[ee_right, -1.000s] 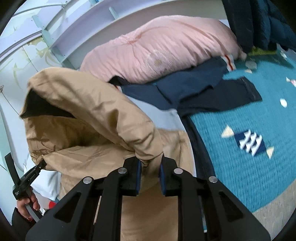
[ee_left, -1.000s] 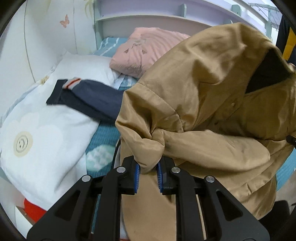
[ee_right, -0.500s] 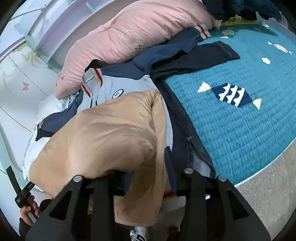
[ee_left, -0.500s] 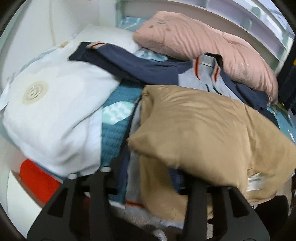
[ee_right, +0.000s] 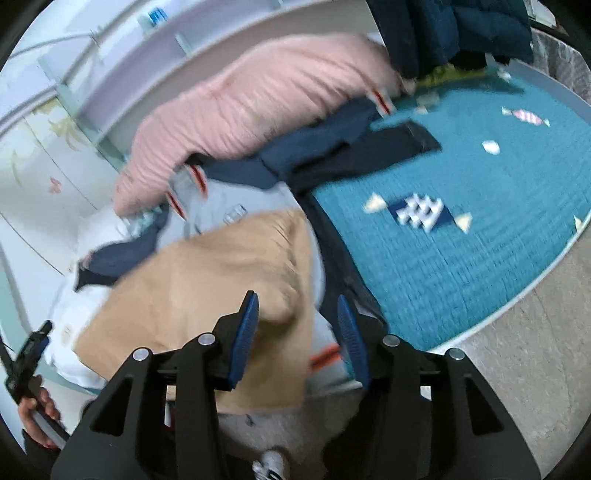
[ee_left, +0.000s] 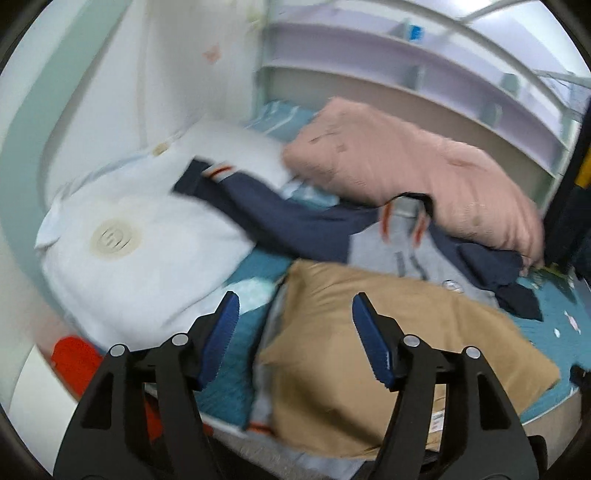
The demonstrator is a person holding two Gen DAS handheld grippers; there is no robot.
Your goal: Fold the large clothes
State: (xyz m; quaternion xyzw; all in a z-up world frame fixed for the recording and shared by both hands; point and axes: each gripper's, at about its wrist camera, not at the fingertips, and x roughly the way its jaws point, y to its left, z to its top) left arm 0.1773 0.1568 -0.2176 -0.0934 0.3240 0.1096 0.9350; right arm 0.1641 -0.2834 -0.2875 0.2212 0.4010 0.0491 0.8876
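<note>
A tan jacket [ee_left: 388, 339] lies folded flat near the bed's front edge, on top of a grey and navy garment [ee_left: 402, 247]. My left gripper [ee_left: 291, 314] hovers above the jacket's left edge, its jaws opening, nothing pressed between the blue pads. In the right wrist view the same tan jacket [ee_right: 207, 280] lies below my right gripper [ee_right: 297, 306], whose jaws are also opening above its right corner without gripping it. The left gripper [ee_right: 33, 343], held in a hand, shows at the far left of that view.
A pink pillow [ee_left: 406, 170] lies at the back by the lilac headboard shelves [ee_left: 424, 74]. A white duvet [ee_left: 140, 251] is bunched on the left. The teal bedspread [ee_right: 461, 221] spreads to the right. Dark clothes [ee_right: 443, 29] hang at the top right. Grey floor [ee_right: 517, 350] borders the bed.
Both grippers let go of the tan jacket, which dropped from a raised bundle to lie flat on the bed. Both grippers opened and pulled back from it.
</note>
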